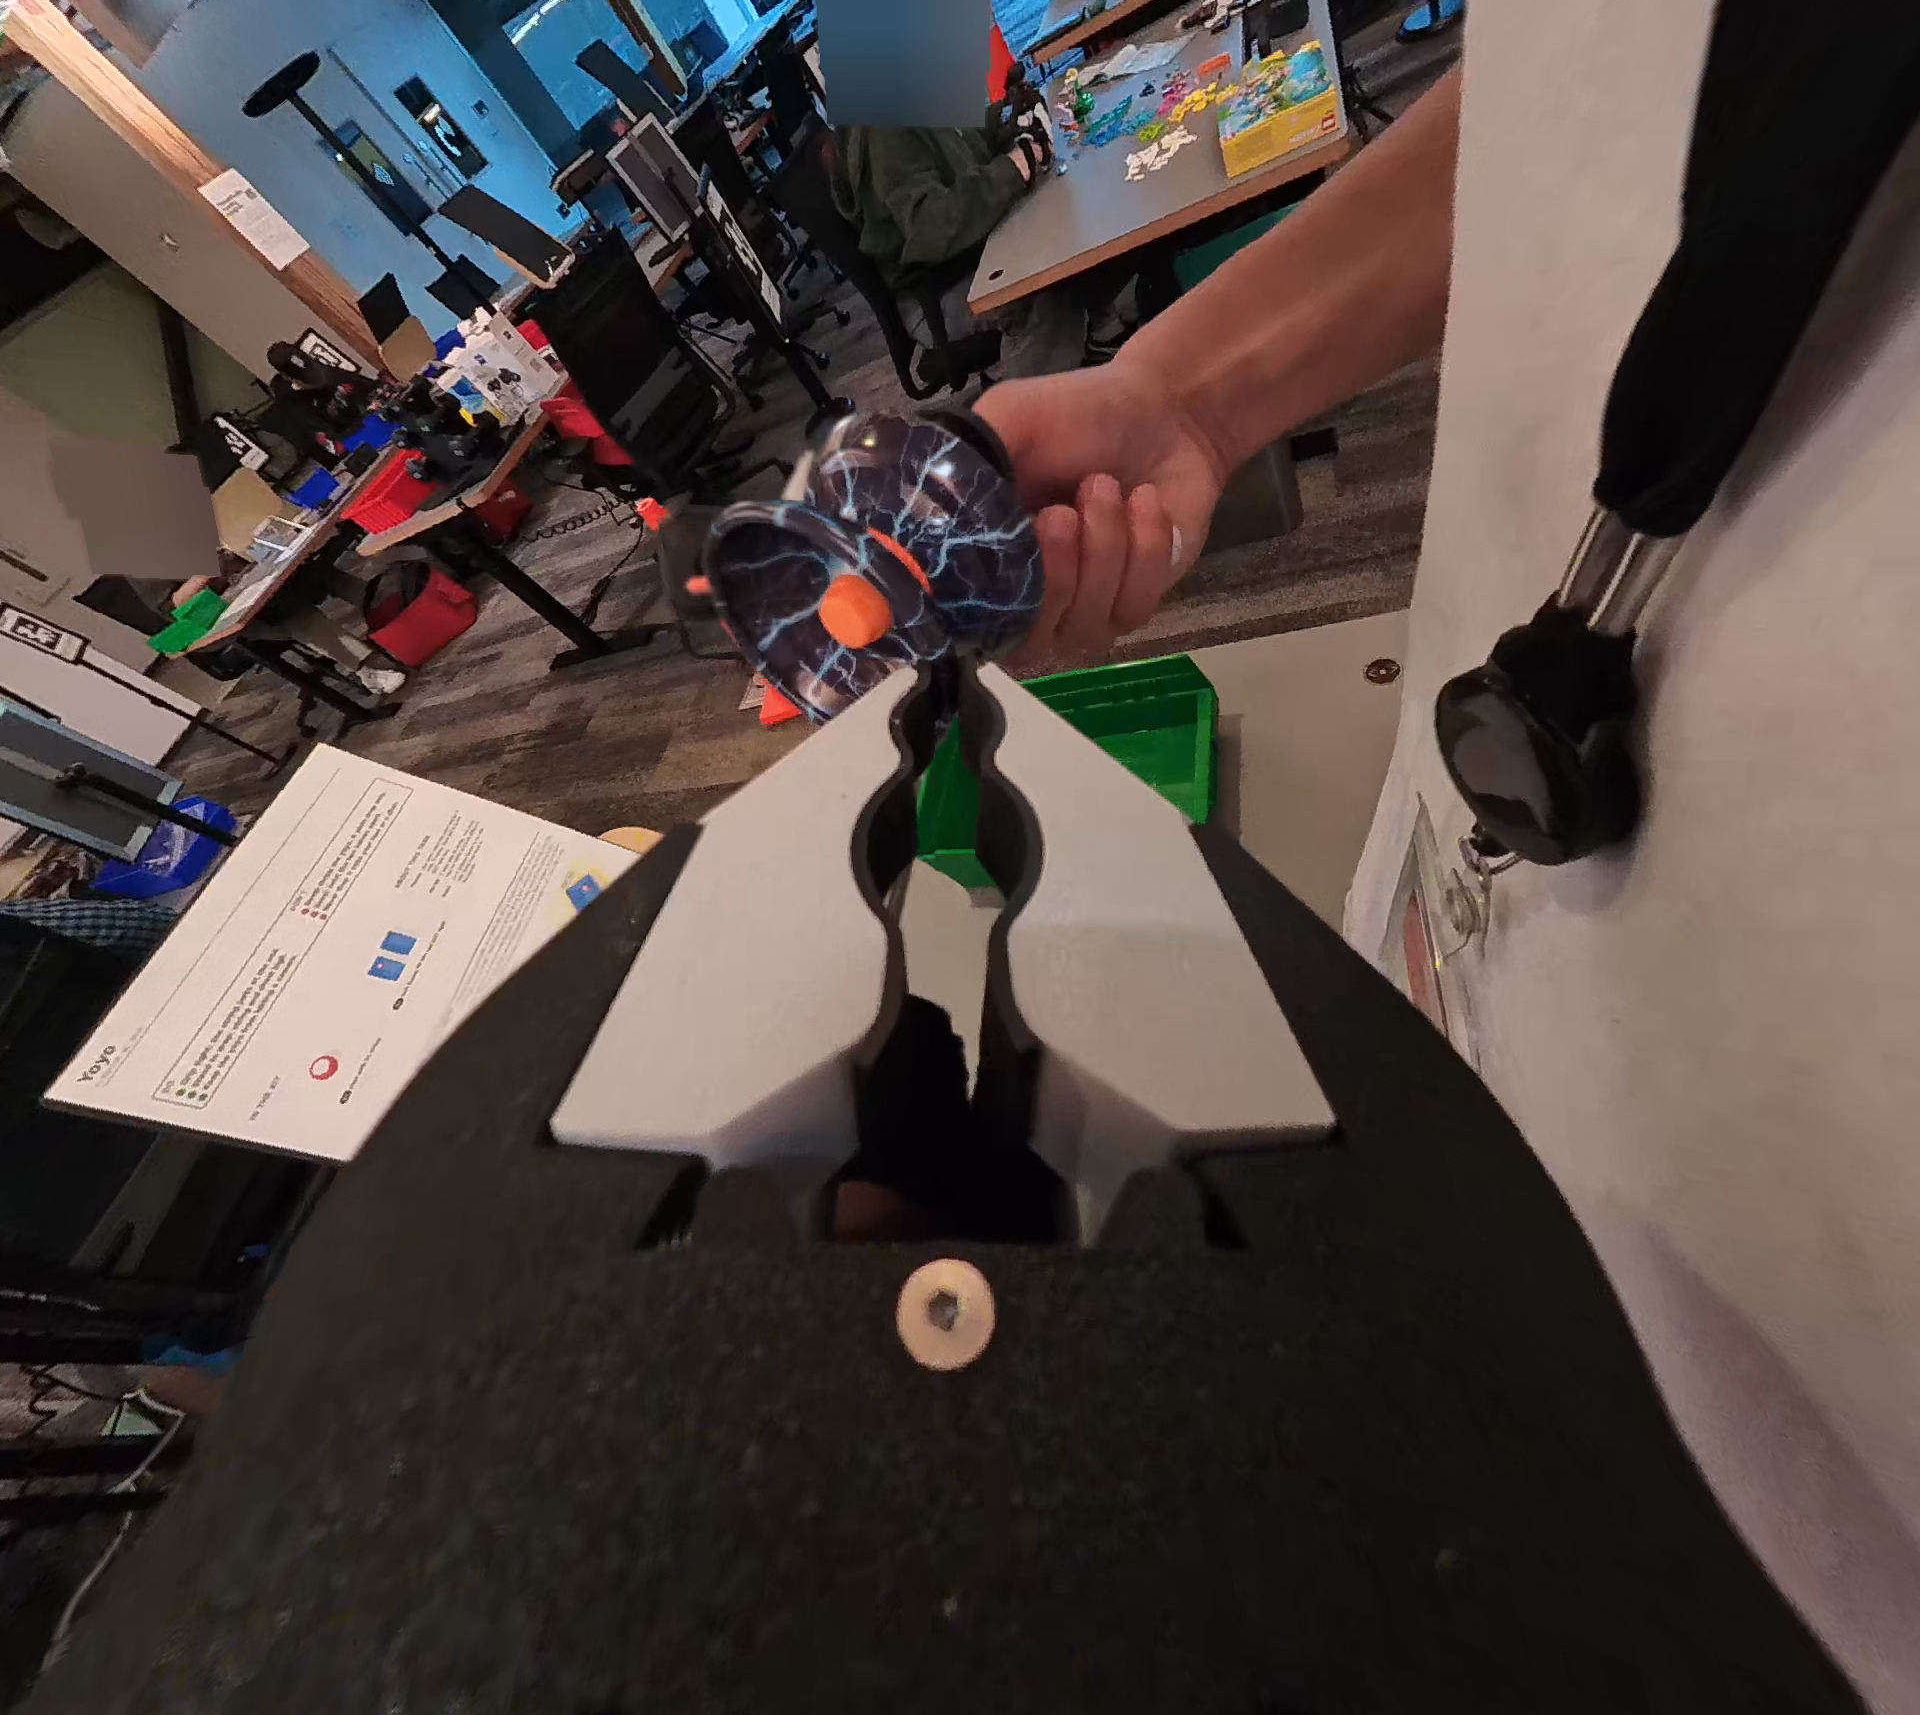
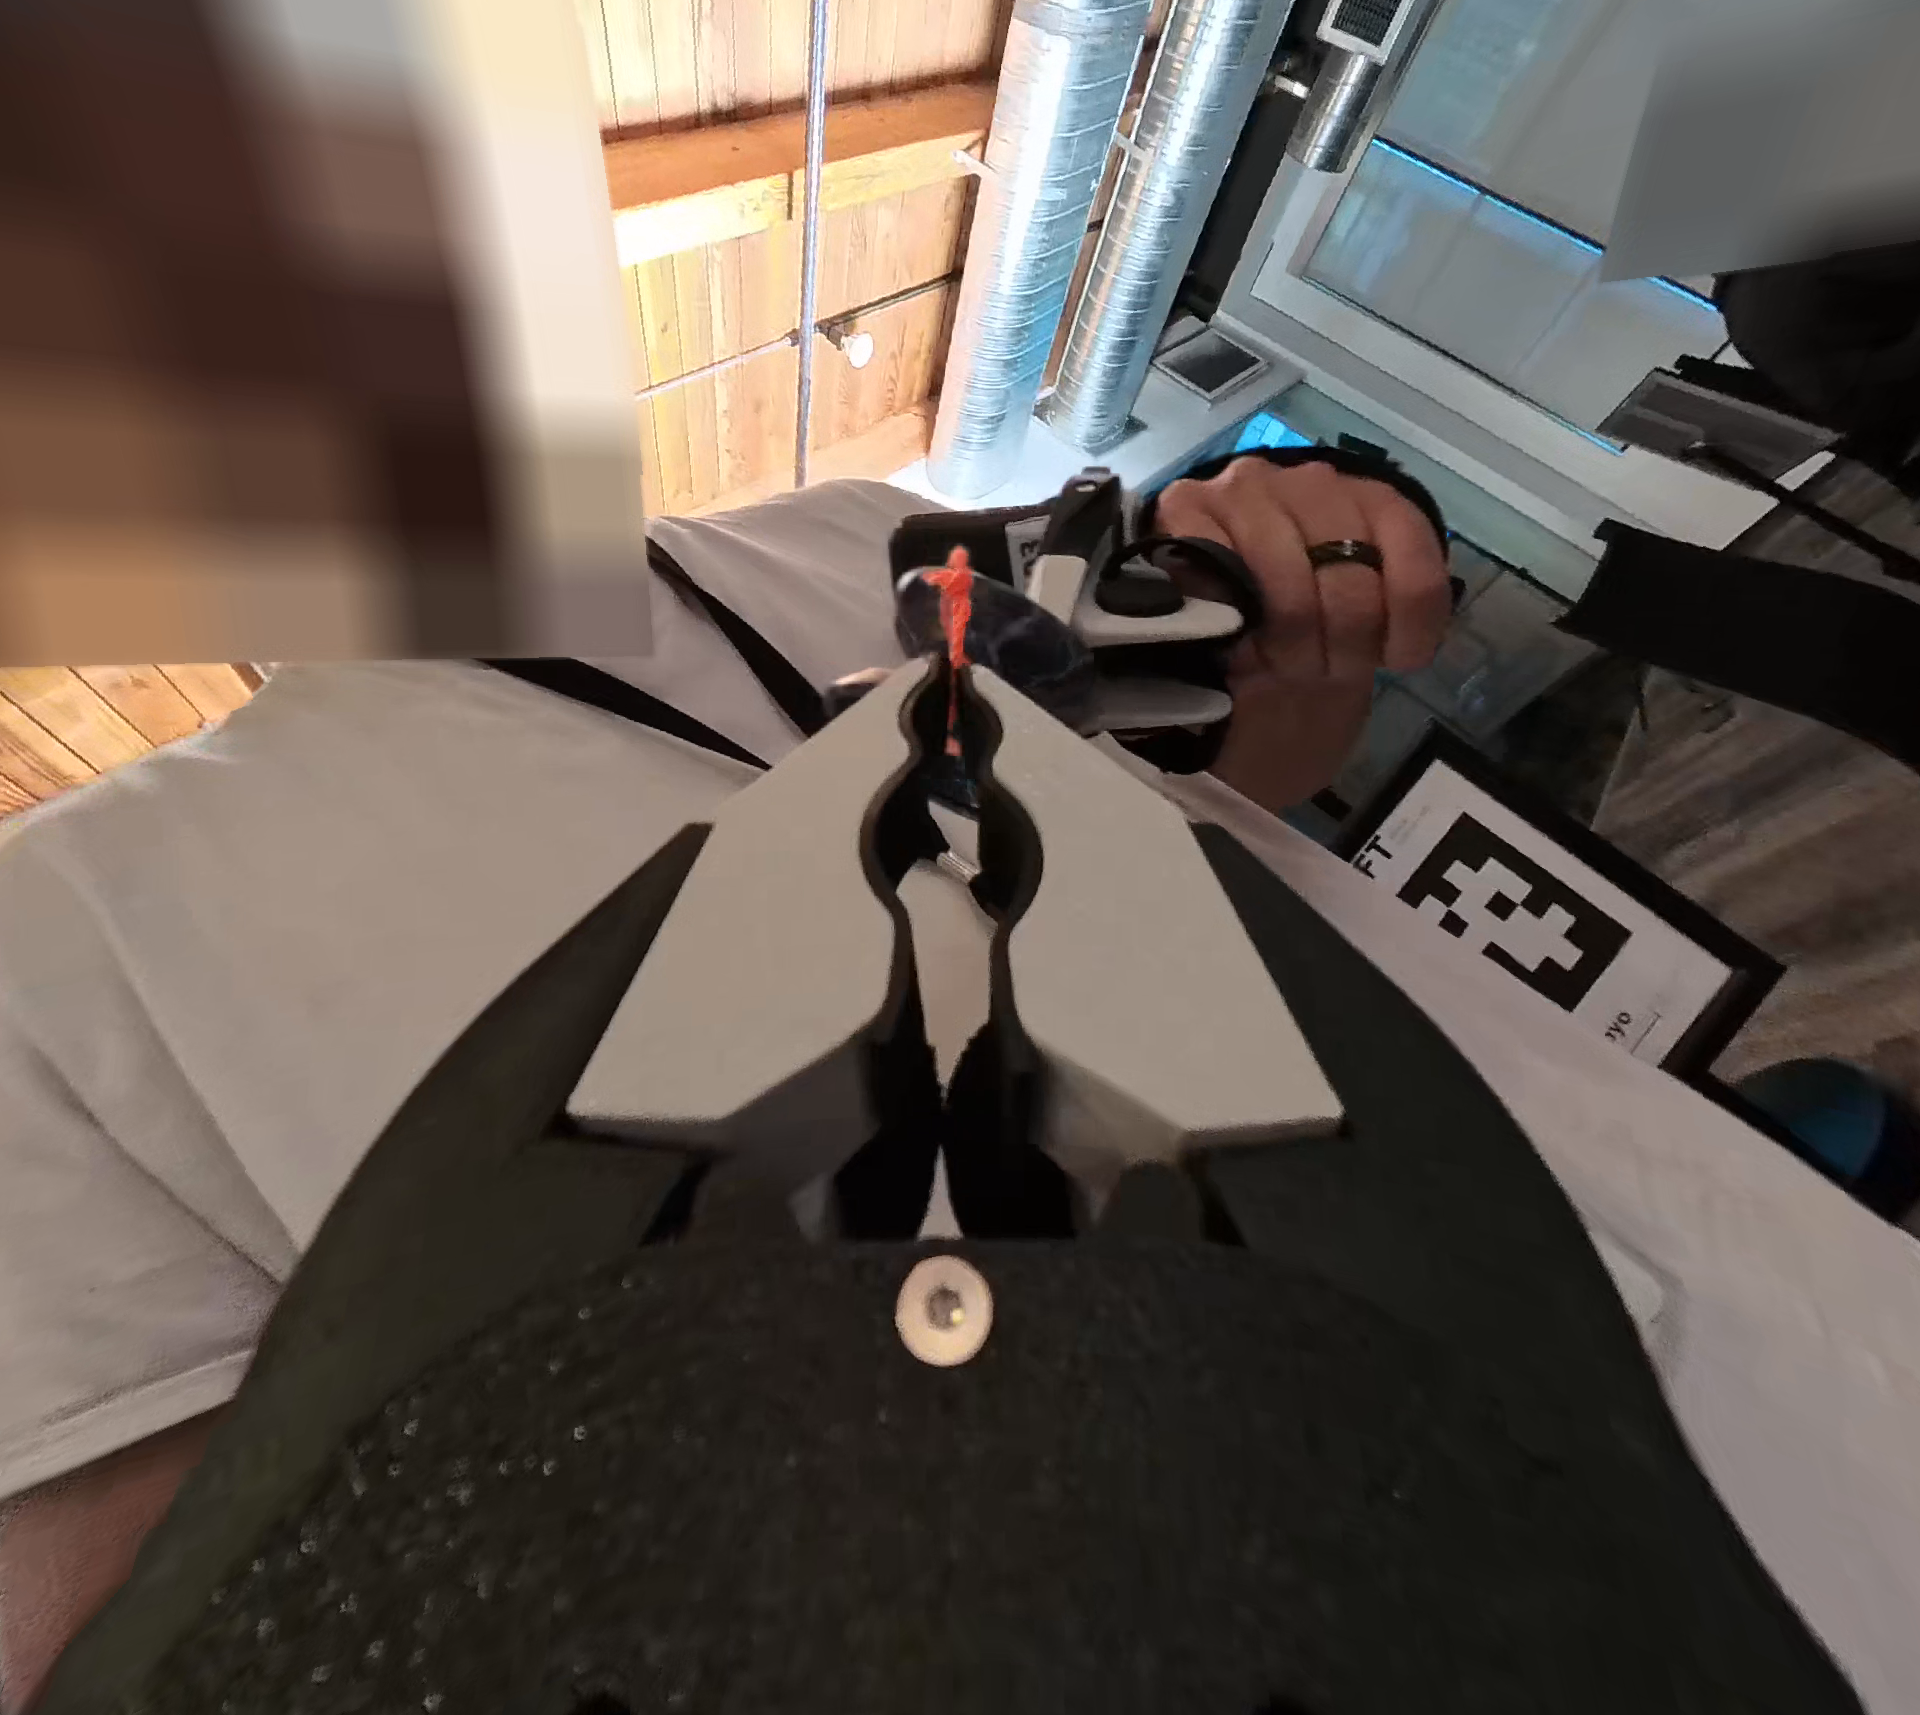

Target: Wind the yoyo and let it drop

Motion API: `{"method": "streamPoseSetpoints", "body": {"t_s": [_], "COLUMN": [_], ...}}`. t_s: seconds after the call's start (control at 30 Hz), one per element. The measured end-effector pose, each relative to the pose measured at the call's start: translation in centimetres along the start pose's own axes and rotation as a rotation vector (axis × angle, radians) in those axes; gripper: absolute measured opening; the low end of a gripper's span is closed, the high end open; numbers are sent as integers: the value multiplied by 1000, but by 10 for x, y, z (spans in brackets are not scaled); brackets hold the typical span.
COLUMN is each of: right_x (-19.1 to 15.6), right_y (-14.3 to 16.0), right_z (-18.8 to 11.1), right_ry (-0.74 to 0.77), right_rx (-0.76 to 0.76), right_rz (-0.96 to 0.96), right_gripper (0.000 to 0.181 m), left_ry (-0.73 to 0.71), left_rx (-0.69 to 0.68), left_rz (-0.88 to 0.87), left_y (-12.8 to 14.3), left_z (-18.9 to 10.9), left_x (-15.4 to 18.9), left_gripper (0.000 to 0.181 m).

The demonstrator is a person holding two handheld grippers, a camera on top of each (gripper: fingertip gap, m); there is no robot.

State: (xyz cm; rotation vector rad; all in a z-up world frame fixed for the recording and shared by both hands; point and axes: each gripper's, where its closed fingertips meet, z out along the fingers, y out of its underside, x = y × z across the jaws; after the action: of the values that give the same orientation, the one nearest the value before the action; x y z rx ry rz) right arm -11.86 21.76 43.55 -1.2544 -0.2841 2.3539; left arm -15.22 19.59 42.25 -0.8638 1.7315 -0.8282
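The yoyo (image 1: 883,564) is dark blue with pale lightning streaks and an orange hub. In the left wrist view it sits right at my left gripper's (image 1: 945,678) tips, which are shut on its lower rim. A hand (image 1: 1112,512) shows just behind it; the right gripper itself is hidden there. In the right wrist view my right gripper (image 2: 951,678) is shut on the orange string (image 2: 954,600), whose frayed end pokes up past the tips. The yoyo (image 2: 1023,642) lies just beyond them, held between the left gripper's grey fingers (image 2: 1153,621).
A green bin (image 1: 1101,751) and a printed sheet (image 1: 343,948) lie on the table below. The person's white shirt (image 1: 1662,938) is close on the right. A framed black-and-white marker card (image 2: 1507,927) is nearby. Desks and chairs stand in the background. Some 5 cm of space lies between my two pairs of fingers.
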Motion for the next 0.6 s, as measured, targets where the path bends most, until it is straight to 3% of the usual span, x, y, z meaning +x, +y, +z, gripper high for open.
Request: {"method": "streamPoseSetpoints", "body": {"t_s": [0.07,0.37,0.6], "right_x": [-2,-2,-31], "right_y": [-3,-37,-51], "right_z": [1,-22,-26], "right_ry": [27,418,703], "right_rx": [8,84,-119], "right_rz": [-53,-411,-674], "right_gripper": [0,0,0], "left_ry": [5,-22,-113], "left_rx": [-8,-41,-8], "left_rz": [-15,-108,-321], "left_y": [4,18,3], "left_z": [1,8,28], "left_x": [0,-6,-23], "left_gripper": [0,0,0]}}
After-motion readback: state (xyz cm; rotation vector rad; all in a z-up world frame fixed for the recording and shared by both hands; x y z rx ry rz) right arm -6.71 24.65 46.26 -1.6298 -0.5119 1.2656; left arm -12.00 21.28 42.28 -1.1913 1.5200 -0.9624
